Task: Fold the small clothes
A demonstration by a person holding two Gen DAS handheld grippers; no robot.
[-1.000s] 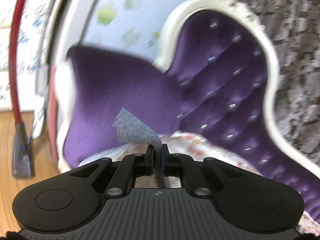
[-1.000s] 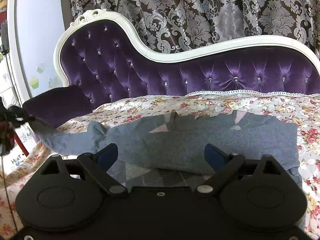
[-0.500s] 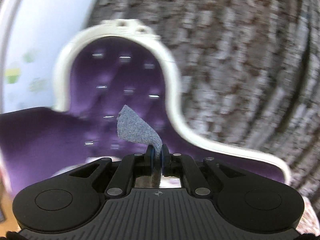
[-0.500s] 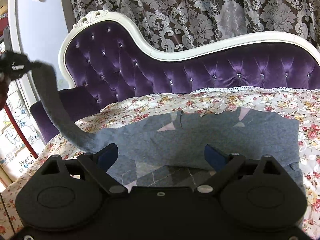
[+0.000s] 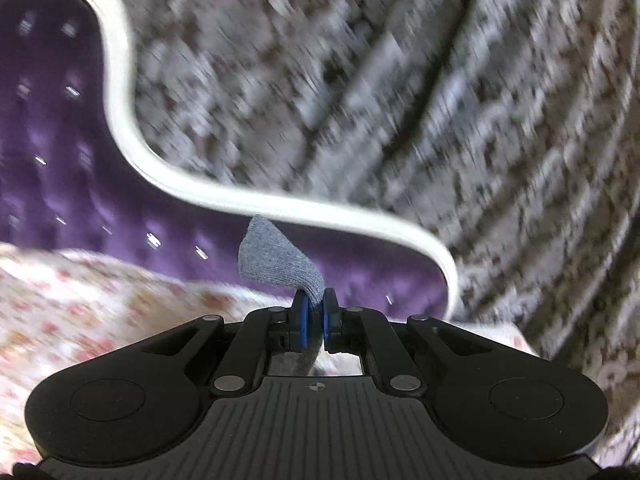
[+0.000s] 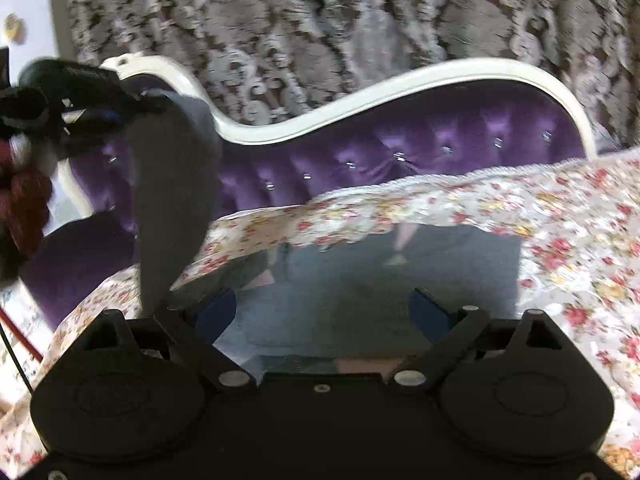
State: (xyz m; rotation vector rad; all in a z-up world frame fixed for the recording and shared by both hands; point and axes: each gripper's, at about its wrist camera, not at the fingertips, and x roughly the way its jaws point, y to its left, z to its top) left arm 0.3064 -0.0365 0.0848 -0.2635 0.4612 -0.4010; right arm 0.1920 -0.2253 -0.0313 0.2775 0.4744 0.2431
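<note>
A small grey sweater lies flat on the flowered sheet of a purple sofa. Its left sleeve is lifted high off the sheet, and my left gripper is shut on the cuff at the upper left of the right wrist view. In the left wrist view the grey cuff sticks out above the blue pads of my left gripper. My right gripper hovers open just above the sweater's body, with nothing between its blue pads.
The sofa's tufted purple back with its white frame rises behind the sheet. A patterned curtain hangs beyond it. A purple armrest sits at the left end. A red pole stands at the far left.
My left gripper has swung up and to the right, carrying the sleeve from low beside the armrest to high above the sheet. My right gripper has shifted slightly and stays open.
</note>
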